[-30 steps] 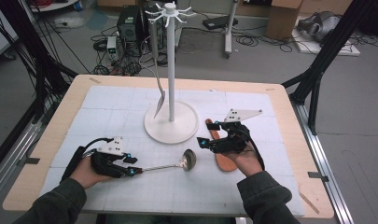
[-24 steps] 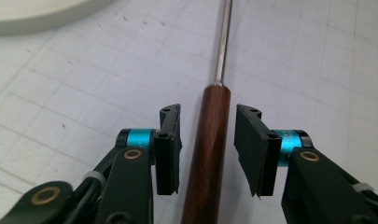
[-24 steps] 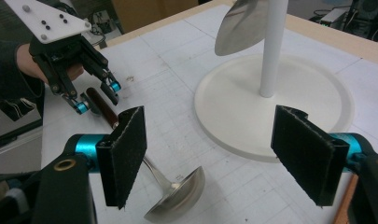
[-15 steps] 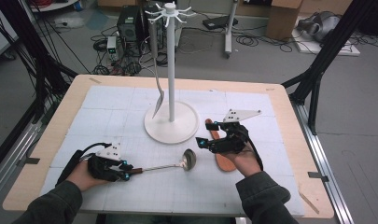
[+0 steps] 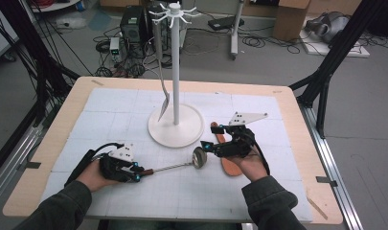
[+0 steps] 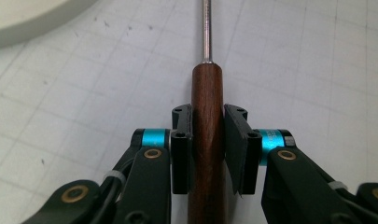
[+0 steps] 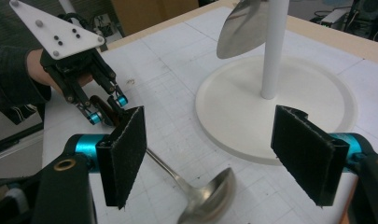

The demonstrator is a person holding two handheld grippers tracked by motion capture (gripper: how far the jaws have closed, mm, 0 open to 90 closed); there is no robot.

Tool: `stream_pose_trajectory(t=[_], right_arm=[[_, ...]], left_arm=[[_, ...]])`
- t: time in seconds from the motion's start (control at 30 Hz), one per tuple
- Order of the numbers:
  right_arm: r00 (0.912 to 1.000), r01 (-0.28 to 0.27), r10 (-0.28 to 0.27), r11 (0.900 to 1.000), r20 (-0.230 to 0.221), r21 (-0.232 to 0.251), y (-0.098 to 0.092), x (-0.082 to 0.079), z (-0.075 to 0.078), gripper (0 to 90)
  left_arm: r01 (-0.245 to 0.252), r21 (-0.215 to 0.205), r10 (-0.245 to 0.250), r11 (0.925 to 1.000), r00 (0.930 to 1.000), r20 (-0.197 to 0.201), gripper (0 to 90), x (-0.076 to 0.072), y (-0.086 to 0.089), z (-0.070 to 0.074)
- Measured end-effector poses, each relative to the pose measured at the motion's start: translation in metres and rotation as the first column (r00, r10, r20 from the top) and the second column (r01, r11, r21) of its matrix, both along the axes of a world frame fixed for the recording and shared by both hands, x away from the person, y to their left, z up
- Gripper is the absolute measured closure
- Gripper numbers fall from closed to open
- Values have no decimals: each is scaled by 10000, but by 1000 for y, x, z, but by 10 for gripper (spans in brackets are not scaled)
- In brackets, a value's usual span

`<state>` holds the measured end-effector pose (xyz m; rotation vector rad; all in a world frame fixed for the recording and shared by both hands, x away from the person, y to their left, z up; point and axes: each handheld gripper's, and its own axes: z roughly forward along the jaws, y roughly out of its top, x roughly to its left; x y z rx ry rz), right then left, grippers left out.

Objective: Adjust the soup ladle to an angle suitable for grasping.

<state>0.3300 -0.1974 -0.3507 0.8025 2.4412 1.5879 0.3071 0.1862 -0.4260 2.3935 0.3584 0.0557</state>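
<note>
A ladle point(image 5: 175, 166) with a steel bowl and a dark wooden handle point(image 6: 206, 116) lies on the white gridded mat. My left gripper point(image 5: 139, 173) lies low at the handle end. Its jaws have just been closing, and both pads now press on the wooden handle between them point(image 6: 207, 140). My right gripper point(image 5: 211, 137) hovers just right of the ladle's bowl point(image 7: 210, 196), open wide with nothing between its pads point(image 7: 207, 154). The right gripper view also shows the left gripper point(image 7: 105, 109) farther off at the handle.
A white stand point(image 5: 176, 125) with a round base and a hooked top rises mid-table, and a steel utensil point(image 5: 164, 103) hangs from it. A flat wooden spatula point(image 5: 230, 167) lies under my right hand. Wooden table edges frame the mat, with cables and boxes on the floor beyond.
The left gripper's jaws have narrowed onto the ladle's wooden handle, and the hand has barely shifted. The right gripper and the ladle have stayed where they were.
</note>
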Motion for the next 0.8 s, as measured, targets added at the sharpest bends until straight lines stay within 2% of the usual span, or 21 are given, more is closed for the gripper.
stream_pose_trajectory(t=[0.03,0.07,0.1,0.17,0.27,0.43,0.5,0.53,0.57,0.63,0.73,0.8], right_arm=[[10000,-31,31,10000,7,11,0,0,0,261],[10000,-35,35,10000,-38,0,0,-1,0,261],[10000,-29,29,10000,-44,3,0,-1,0,261],[10000,-28,28,10000,8,-2,0,0,0,261],[10000,-42,42,10000,-38,2,1,0,-1,261],[9998,-165,164,9999,-65,-8,5,0,-3,261],[9997,-225,225,9997,-56,-33,7,0,-4,261],[9997,-238,238,9997,-53,-48,8,0,-4,261],[9997,-247,246,9997,-94,-93,9,-1,-4,261],[9995,-310,310,9995,-40,-104,10,-1,-4,262],[9993,-378,377,9992,-79,-144,12,-2,-4,264],[9990,-433,431,9989,-74,-175,13,-2,-5,265]], left_arm=[[-50,-81,50,10000,10000,-17,731,1,-2,0],[85,21,-85,10000,10000,46,731,3,-2,0],[-25,-70,25,10000,10000,-2,731,3,-3,0],[73,33,-73,10000,10000,36,731,5,-4,-1],[-42,-140,42,9999,10000,-17,730,6,-4,-3],[-66,-69,66,10000,9999,-91,727,7,-4,-4],[43,68,-42,10000,10000,-86,725,9,-2,-3],[-72,-65,71,10000,9998,-188,723,8,-2,-4],[-13,75,15,10000,9998,-197,721,8,-1,-3],[-135,30,136,9999,9996,-235,717,7,1,-3],[-127,178,132,9998,9996,-258,688,6,6,-3],[-203,27,204,9998,9991,-366,678,4,9,-4]])
